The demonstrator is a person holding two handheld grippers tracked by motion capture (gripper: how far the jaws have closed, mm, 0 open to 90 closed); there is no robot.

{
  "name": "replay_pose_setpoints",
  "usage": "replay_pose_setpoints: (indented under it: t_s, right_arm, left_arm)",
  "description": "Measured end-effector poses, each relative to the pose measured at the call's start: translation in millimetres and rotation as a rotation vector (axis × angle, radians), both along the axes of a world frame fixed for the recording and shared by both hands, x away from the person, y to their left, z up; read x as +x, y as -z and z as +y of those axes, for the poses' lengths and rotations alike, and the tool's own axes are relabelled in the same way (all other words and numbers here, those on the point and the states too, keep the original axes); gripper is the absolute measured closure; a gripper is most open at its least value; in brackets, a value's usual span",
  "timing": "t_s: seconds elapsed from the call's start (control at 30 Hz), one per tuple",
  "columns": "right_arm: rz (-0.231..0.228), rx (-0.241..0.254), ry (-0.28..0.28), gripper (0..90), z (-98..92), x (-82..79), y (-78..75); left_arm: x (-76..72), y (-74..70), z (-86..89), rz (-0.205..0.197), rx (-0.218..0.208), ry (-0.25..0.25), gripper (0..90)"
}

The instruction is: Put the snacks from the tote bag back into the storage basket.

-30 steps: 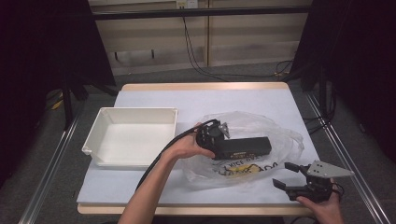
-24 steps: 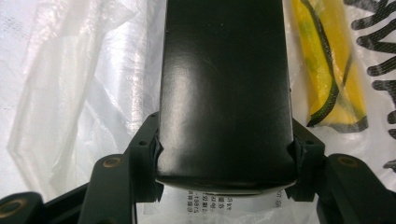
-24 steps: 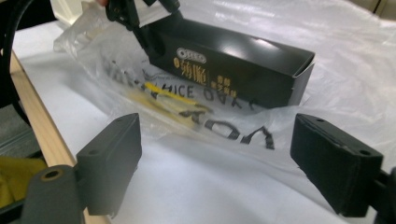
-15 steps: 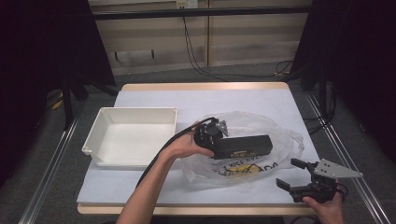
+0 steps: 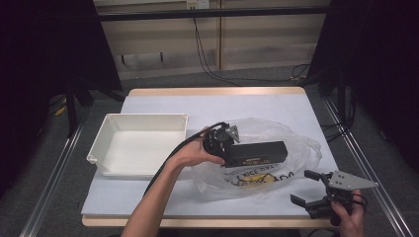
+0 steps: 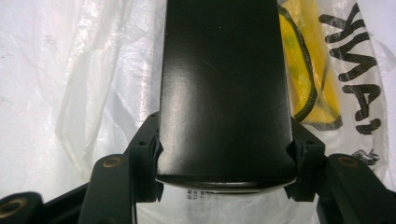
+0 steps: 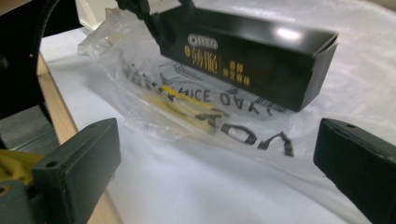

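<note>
Two grippers on the go here. Left gripper is clamped on one end of a long black box, jaws about half spread with a pad pressed against each side of it; you can see that squeeze clearly in the left gripper view. The box is lying level over a crinkly clear plastic bag near the middle of the table, and from the right gripper view it looks lifted a bit off the bag, though I can't be sure.

Room-wise: the white tray sits just left of the left hand, well apart from the box. The far half of the table is bare. The right gripper hangs right at the near right corner, close to the table edge, just off the bag's rim.

Hard to read: the bag's print is creased and the yellow bit inside it is half covered by the box. The box's gripped end is mostly hidden behind the hand and gripper.

Left forearm comes in diagonally from the bottom, wrist pointing right. Right hand is cut off at the bottom edge, holding its gripper pointing left; its jaws have just been opening and stand wide apart, nothing between them.
</note>
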State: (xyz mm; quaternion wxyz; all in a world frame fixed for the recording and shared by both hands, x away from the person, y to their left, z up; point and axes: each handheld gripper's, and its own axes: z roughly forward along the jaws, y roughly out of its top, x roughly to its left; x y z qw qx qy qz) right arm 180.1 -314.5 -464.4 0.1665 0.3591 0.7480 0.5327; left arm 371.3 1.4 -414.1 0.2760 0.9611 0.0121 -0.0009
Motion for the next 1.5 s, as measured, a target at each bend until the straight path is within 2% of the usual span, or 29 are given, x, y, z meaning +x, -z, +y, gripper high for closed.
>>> replay_pose_setpoints:
  t_s: [0.1, 0.17, 0.27, 0.5, 0.57, 0.77, 1.0, 1.5]
  right_arm:
    - [-0.032, 0.008, 0.039, 0.0, -1.5, -1.2, -0.4]
    - [-0.038, 0.027, 0.056, 0.0, -1.9, -2.0, -1.1]
    - [-0.071, 0.005, 0.061, 0.0, -1.9, -2.0, 1.3]
    - [-0.111, 0.017, 0.104, 0.0, 0.2, -2.7, 3.6]
    - [-0.13, 0.014, 0.11, 0.0, 0.8, -2.8, 4.4]
    - [-0.146, 0.012, 0.117, 0.0, 0.5, -2.4, 5.8]
    - [-0.142, 0.017, 0.12, 0.0, 0.9, -1.6, 6.7]
    - [-0.147, 0.014, 0.124, 0.0, 1.9, -1.2, 7.4]
  left_arm:
    - [-1.2, -4.3, 1.3, 0.001, -0.007, 0.006, 43.0]
    - [-2.3, -6.1, 1.2, -0.001, -0.008, 0.01, 43.0]
    - [-3.8, -9.4, 1.6, -0.004, -0.006, 0.019, 43.0]
    - [-6.4, -17.7, 5.0, -0.006, -0.003, 0.026, 43.0]
    - [-6.3, -19.5, 6.4, 0.005, -0.021, 0.02, 43.0]
    - [-7.4, -25.6, 11.1, 0.008, -0.044, 0.022, 43.3]
    - [-8.8, -37.0, 20.6, 0.008, -0.075, 0.022, 43.4]
    - [-13.2, -53.1, 39.7, -0.005, -0.095, 0.026, 43.3]
